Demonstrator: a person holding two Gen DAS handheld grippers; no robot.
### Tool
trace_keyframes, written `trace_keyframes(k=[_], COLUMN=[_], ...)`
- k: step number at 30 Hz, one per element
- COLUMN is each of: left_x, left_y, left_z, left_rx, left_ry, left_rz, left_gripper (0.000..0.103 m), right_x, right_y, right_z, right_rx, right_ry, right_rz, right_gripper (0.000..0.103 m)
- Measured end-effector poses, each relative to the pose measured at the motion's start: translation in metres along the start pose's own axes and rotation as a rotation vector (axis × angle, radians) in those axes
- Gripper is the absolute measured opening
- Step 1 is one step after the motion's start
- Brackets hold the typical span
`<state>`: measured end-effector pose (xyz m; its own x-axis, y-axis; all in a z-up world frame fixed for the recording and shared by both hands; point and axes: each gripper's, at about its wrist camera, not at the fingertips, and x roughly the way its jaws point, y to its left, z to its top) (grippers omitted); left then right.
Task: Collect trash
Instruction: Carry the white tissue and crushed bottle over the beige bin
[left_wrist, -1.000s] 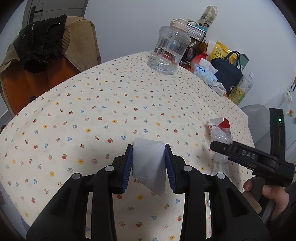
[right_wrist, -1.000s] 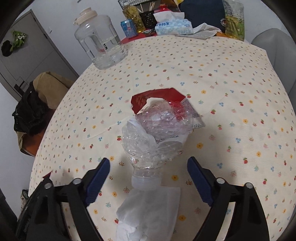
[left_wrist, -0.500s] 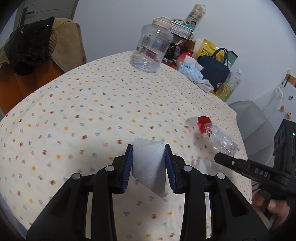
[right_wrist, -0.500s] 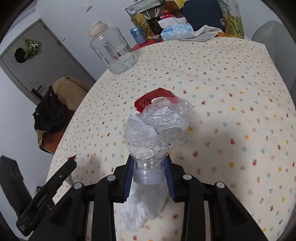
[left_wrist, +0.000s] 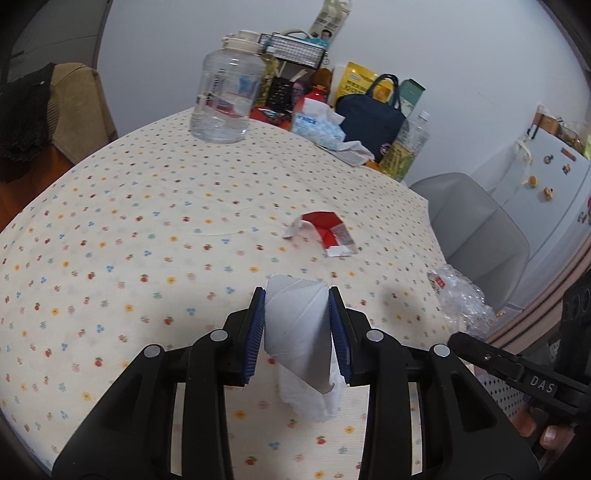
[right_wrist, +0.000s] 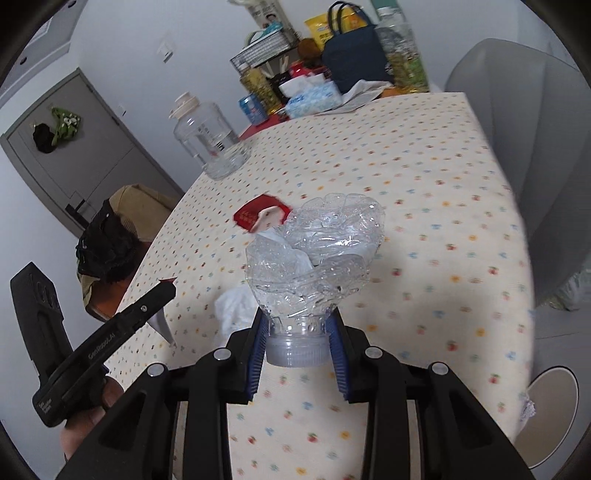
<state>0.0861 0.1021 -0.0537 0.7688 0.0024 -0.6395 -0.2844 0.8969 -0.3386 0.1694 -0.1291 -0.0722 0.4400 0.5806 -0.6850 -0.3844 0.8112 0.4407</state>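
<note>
My left gripper (left_wrist: 297, 295) is shut on a folded white paper piece (left_wrist: 295, 332) held above the flowered tablecloth (left_wrist: 147, 221). Below it a crumpled white tissue (left_wrist: 314, 402) lies on the cloth. Farther out lies a red and white wrapper (left_wrist: 327, 230). My right gripper (right_wrist: 297, 317) is shut on the capped neck of a crushed clear plastic bottle (right_wrist: 317, 251), which is lifted off the table. The bottle (left_wrist: 461, 302) also shows at the right of the left wrist view. The tissue (right_wrist: 232, 310) and the wrapper (right_wrist: 258, 214) lie behind the bottle. The left gripper's body (right_wrist: 92, 347) shows at the left.
At the table's far end stand a large clear water jug (left_wrist: 227, 92), a tissue box (left_wrist: 317, 125), a navy bag (left_wrist: 373, 114) and bottles. A grey chair (left_wrist: 476, 225) stands to the right and a chair draped with clothes (left_wrist: 55, 107) to the left. A white round bin (right_wrist: 550, 406) is on the floor.
My right gripper closed on the bottle's neck and raised it off the table. Both grippers drew back toward the near table edge. The paper stays gripped in the left one.
</note>
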Motion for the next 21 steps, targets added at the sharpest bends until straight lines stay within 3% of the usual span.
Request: trace_keyframes(k=[10,21], left_x=[0.007,0.023], left_y=[-0.056,-0.132], left_z=[-0.004,-0.028], left_rx=[0.093,0.223], left_ry=[0.016,0.076], left_rz=[-0.076,-0.174], left_gripper=[0.034,0.034], right_x=[-0.058,-0.107], right_y=[-0.074,-0.141], right_z=[-0.004,-0.032], right_rx=[0.109,0.232], right_ry=[-0.094,-0.146], right_rz=[-0.106,-0.208], right_gripper=[0.032,0.032])
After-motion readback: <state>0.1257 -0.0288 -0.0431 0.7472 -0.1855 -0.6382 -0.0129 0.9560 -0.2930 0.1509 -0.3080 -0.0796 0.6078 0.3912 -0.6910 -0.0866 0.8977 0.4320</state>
